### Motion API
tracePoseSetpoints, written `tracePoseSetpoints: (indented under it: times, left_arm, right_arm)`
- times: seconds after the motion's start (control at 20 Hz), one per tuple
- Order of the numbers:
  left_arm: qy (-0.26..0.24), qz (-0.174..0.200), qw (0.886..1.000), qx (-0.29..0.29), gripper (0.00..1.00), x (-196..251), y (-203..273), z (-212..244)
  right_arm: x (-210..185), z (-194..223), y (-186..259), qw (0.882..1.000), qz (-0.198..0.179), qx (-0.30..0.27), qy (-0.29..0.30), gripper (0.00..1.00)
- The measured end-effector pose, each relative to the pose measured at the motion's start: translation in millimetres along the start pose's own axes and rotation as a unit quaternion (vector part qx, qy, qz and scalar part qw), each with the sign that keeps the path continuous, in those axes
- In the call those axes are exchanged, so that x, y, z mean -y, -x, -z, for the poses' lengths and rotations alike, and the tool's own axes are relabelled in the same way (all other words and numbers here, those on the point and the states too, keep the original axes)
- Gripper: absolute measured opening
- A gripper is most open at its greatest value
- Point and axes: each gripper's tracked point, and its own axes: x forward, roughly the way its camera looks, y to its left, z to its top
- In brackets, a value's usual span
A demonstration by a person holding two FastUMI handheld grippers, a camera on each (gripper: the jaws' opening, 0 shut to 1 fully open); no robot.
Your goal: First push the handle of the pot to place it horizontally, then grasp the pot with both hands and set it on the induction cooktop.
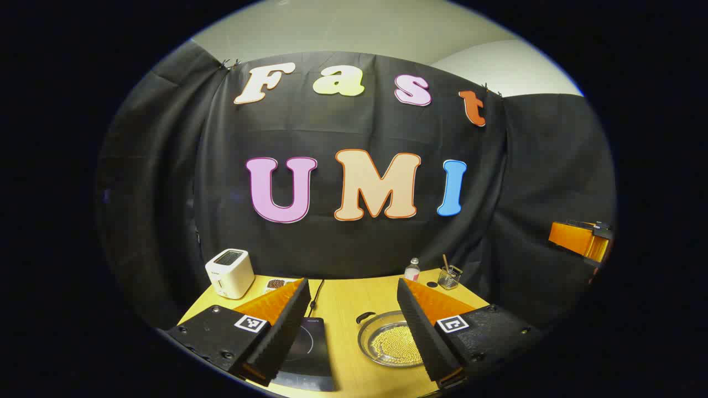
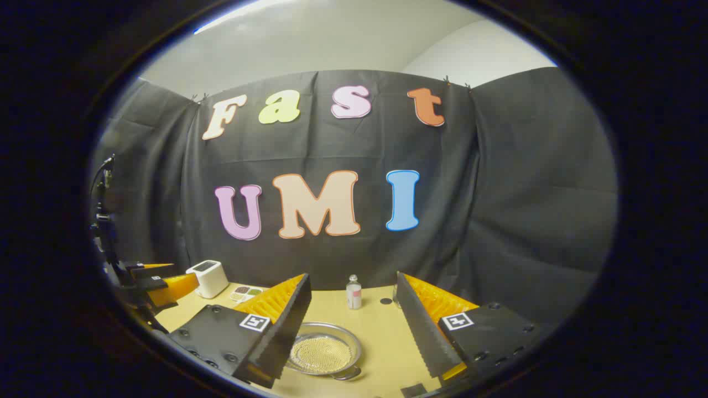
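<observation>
In the left gripper view, the left gripper (image 1: 354,326) hangs above the near edge of the table (image 1: 343,298) with its jaws spread wide and nothing between them. Under its left finger lies the black cooktop (image 1: 307,354), flat on the wood, its cord (image 1: 316,293) running away toward the back. Just right of the cooktop, apart from it, sits the pot (image 1: 387,345), a shallow glass-looking vessel with a bed of small pale beads in it. The right finger covers the pot's right rim. A dark handle (image 1: 365,317) curls off the far-left rim of the pot; how it is angled is hard to tell at this size.

In the right gripper view, the right gripper (image 2: 354,331) is likewise wide apart and holds nothing, poised over the table (image 2: 381,337). The pot (image 2: 323,348) lies near its left finger, which hides part of the rim, and a handle (image 2: 345,375) shows at the pot's near edge.

Farther back, a small bottle (image 2: 353,293) with a pink band stands near the middle of the table; in the left gripper view it (image 1: 411,270) is beside a clear cup (image 1: 449,278) holding sticks. A white toaster (image 1: 229,272) stands at the back left corner, with a small dish tray (image 1: 275,284) just right of it. The same toaster (image 2: 208,278) and tray (image 2: 247,292) appear at the left in the right gripper view, where the other gripper's orange parts (image 2: 160,284) come in from the left edge.
</observation>
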Motion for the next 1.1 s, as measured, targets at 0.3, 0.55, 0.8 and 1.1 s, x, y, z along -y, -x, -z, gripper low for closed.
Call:
tracePoseSetpoints:
  times: [0.3, 0.55, 0.8, 1.1]
  left_arm:
    - [-0.02, 0.007, 1.0, -0.001, 0.96, 1.0, 0.8, 2.5]
    - [-0.023, 0.004, 1.0, -0.001, 0.96, -0.9, 2.1, 5.5]
    - [-0.022, -0.002, 1.0, -0.011, 0.96, -4.4, 5.5, 16.3]
    - [-0.008, -0.017, 1.0, -0.01, 0.93, -15.4, 10.5, 21.8]
  right_arm:
    - [-4.1, 9.0, 3.0, 1.0, 0.003, -0.017, 0.001, 0.96]
    - [-2.8, 12.3, 2.7, 1.0, 0.007, -0.024, 0.008, 0.96]
    - [-10.9, 21.1, 0.3, 0.999, 0.0, -0.036, -0.006, 0.96]
    - [-14.0, 33.8, 2.3, 0.999, -0.005, -0.048, -0.008, 0.94]
